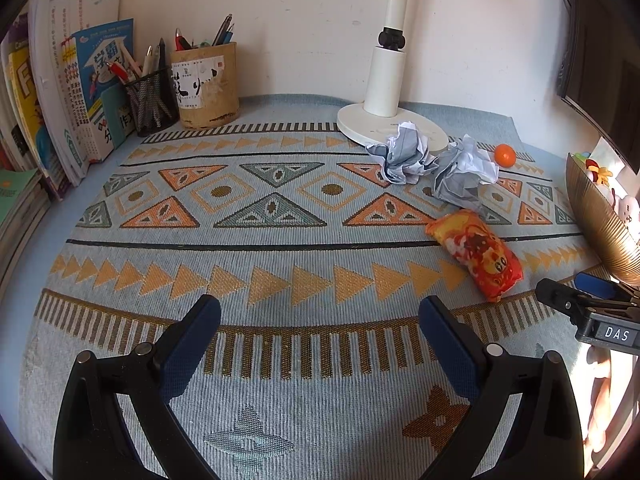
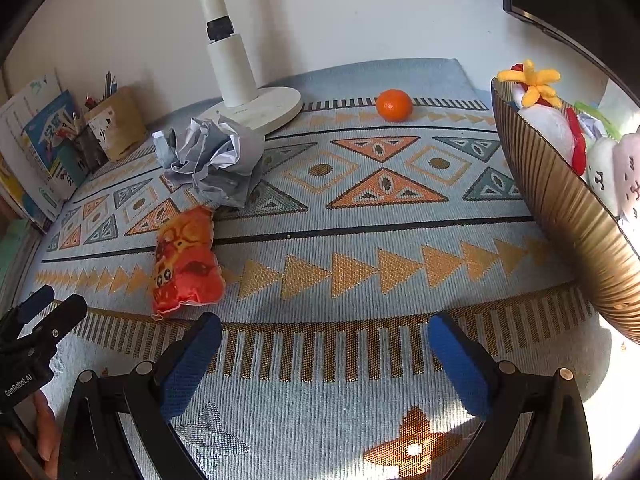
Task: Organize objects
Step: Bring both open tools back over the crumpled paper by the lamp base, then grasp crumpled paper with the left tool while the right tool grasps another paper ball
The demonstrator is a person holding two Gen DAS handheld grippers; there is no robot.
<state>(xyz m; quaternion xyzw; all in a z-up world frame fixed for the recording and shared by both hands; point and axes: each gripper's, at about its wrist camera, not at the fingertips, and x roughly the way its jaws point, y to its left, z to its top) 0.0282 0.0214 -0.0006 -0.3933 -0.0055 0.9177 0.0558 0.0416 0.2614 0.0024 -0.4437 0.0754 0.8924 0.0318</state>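
Observation:
An orange snack packet [image 1: 476, 254] lies on the patterned cloth; it also shows in the right wrist view [image 2: 185, 262]. Two crumpled paper balls [image 1: 404, 154] [image 1: 464, 176] lie by the lamp base; they show as one heap in the right wrist view [image 2: 212, 160]. A small orange [image 1: 505, 155] [image 2: 394, 105] sits at the back. A gold ribbed bowl [image 1: 600, 220] [image 2: 568, 208] at the right holds plush toys [image 2: 560, 128]. My left gripper [image 1: 320, 320] is open and empty over the cloth. My right gripper [image 2: 325, 340] is open and empty, near the bowl.
A white lamp [image 1: 388, 80] [image 2: 240, 92] stands at the back. Two pen holders [image 1: 206, 84] and a row of books [image 1: 68, 92] fill the back left. A dark monitor [image 1: 600, 60] hangs at the right. The right gripper appears in the left wrist view [image 1: 588, 304].

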